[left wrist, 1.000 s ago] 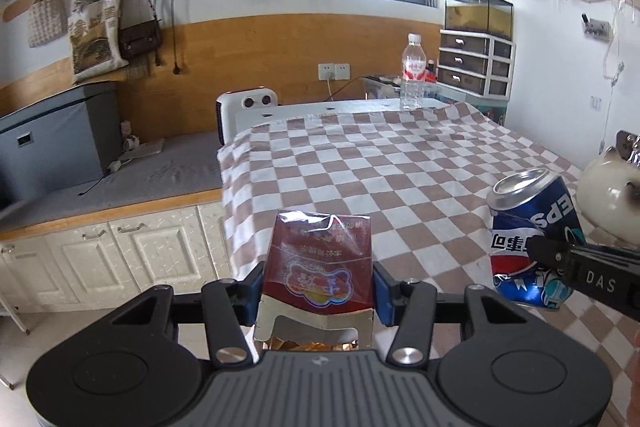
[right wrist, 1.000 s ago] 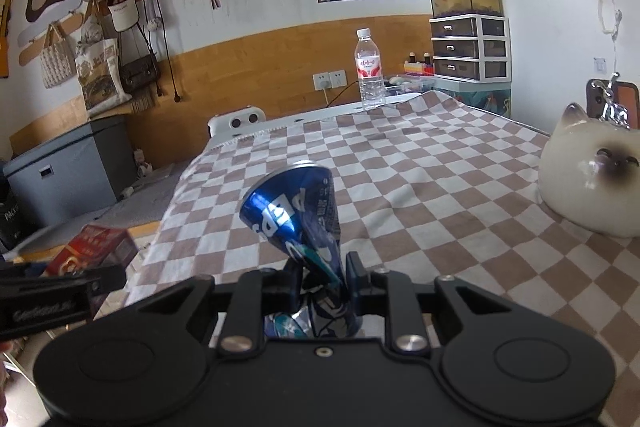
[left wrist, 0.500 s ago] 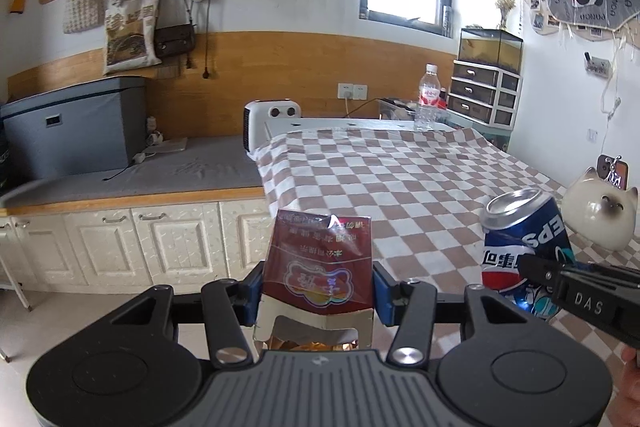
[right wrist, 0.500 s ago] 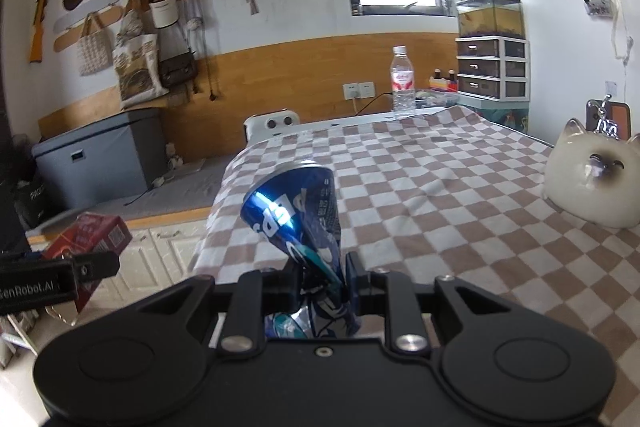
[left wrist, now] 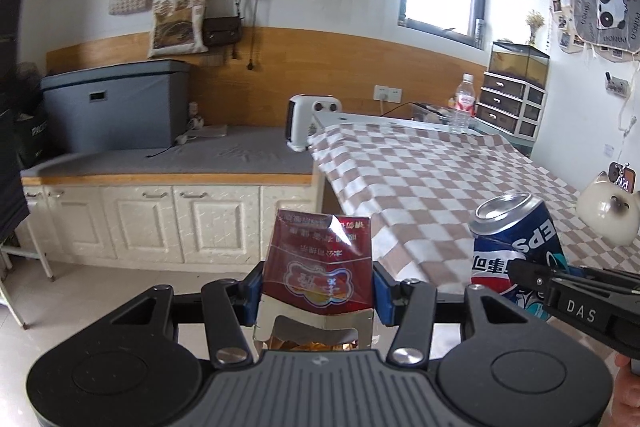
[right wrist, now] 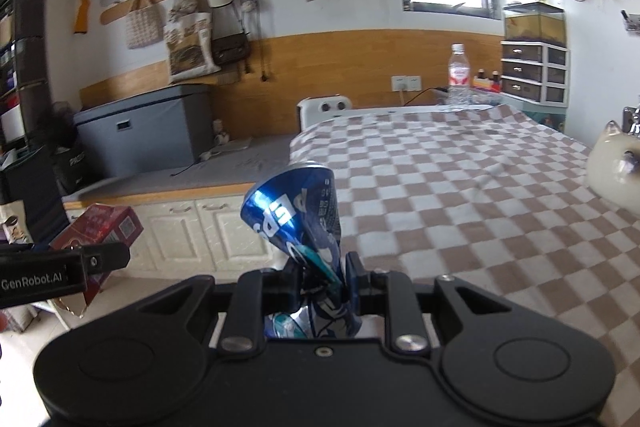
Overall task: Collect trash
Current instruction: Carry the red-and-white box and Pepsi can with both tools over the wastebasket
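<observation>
Holding trash in both hands, the person has two pieces up in the air. The left gripper [left wrist: 318, 297] has its fingers [left wrist: 382, 293] squeezed on a red packet [left wrist: 320, 267], low in the middle of the left view. The packet looks like thin card with shiny wrap, so I think it is very light, a bit slippery and easy to crush. Its flat sides are the best place to hold it, and that is where the fingers press.

The right gripper [right wrist: 322, 283] has its fingers [right wrist: 354, 277] clamped on a blue can [right wrist: 296, 219], in the middle of the right view. The can is pinched flat at the bottom, so it bends easily. It looks empty and light. The checked bed [right wrist: 460, 195] is behind it.
</observation>
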Available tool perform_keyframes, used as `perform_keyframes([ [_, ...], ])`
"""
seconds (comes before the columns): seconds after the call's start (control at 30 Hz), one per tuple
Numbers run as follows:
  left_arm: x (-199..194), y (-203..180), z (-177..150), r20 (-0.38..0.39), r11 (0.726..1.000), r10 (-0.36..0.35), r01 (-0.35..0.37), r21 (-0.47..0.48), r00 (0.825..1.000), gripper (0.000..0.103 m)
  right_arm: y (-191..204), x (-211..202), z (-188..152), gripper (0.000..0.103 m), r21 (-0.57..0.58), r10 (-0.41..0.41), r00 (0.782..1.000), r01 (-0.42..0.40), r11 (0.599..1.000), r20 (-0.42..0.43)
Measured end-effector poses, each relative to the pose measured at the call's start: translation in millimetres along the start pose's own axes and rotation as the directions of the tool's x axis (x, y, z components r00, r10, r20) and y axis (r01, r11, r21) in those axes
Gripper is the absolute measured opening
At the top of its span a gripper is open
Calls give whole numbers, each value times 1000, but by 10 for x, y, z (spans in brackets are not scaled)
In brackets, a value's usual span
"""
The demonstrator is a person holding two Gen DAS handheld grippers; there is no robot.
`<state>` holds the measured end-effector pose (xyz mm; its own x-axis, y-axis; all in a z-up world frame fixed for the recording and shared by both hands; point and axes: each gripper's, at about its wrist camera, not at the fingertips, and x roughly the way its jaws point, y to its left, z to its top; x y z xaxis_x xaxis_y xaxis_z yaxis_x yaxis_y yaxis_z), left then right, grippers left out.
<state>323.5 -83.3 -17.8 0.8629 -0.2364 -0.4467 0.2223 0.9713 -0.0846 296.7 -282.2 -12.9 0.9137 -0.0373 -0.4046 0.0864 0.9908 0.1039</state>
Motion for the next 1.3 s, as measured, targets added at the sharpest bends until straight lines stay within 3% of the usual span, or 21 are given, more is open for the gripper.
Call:
perform_keyframes([
  [0.4,-308,780,-524,-38,996,47,-49,-72,998,53,795,-106,-409,23,-58,48,997,-51,997,-59],
  [0.77,-119,1453,-1321,-163,979,82,-110,-173,983,53,1410,147,-1204,23,-119,73,981,-95,988,-179],
  [0.93,181,1657,-1840,-271,966,86,-146,-211,959,53,1476,451,-1696,23,-136,60,956,-103,985,-285],
  [1.17,643,1903,-2462,-410,950,76,-191,-247,909,53,1382,906,-2398,23,-120,25,889,-89,989,-456],
  [1.3,881,1964,-2683,-464,952,67,-196,-236,883,53,1340,1114,-2607,23,-118,13,868,-82,990,-496],
])
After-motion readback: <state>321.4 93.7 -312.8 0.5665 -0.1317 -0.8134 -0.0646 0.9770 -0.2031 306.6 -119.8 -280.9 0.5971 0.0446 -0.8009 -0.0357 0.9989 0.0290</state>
